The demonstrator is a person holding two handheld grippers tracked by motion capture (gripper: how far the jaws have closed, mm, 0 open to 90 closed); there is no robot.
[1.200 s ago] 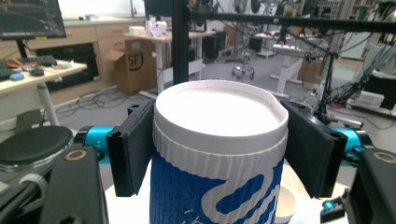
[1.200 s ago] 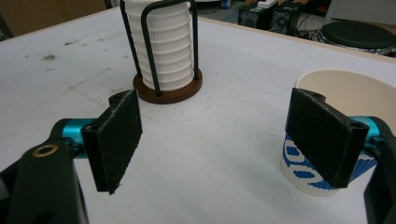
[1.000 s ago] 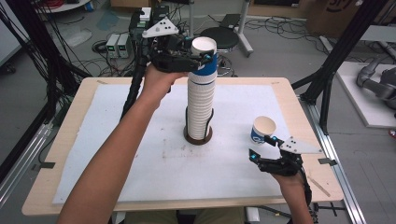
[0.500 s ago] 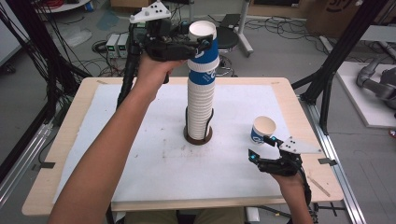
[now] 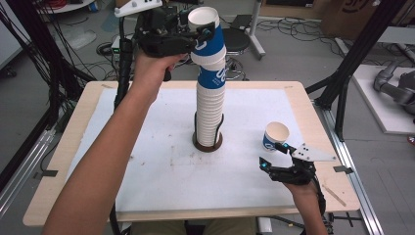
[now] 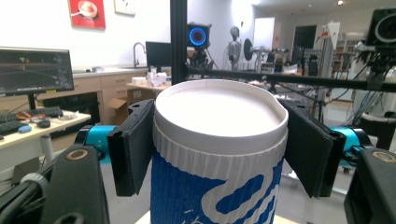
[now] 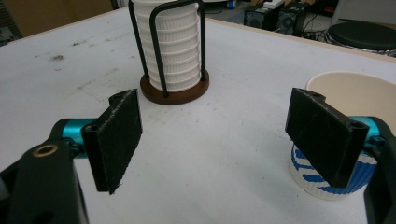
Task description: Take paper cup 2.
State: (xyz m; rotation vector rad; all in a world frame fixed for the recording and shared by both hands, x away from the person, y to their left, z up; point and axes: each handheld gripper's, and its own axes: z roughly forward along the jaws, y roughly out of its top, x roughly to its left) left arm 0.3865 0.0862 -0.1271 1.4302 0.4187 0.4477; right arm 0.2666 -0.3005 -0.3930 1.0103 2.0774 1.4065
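Note:
A tall stack of white and blue paper cups (image 5: 209, 107) stands in a brown-based wire holder (image 5: 207, 145) at the middle of the table. My left gripper (image 5: 201, 30) is raised high over the table and shut on the top cup (image 5: 208, 49), which tilts and still seems to sit in the cup below. In the left gripper view both pads press that cup (image 6: 219, 154) just under its rim. A single cup (image 5: 275, 136) stands upright at the right. My right gripper (image 5: 270, 155) is open just in front of it, with that cup (image 7: 345, 93) behind the right-hand jaw.
A white sheet (image 5: 147, 161) covers most of the wooden table (image 5: 58, 161). In the right gripper view the holder's wires (image 7: 159, 51) rise around the lower cups. Black frame posts, cables and a stool (image 5: 242, 36) stand beyond the table's edges.
My left gripper has risen with the top cup, drawing it up from the stack and tilting it. The right gripper and the single cup have stayed put.

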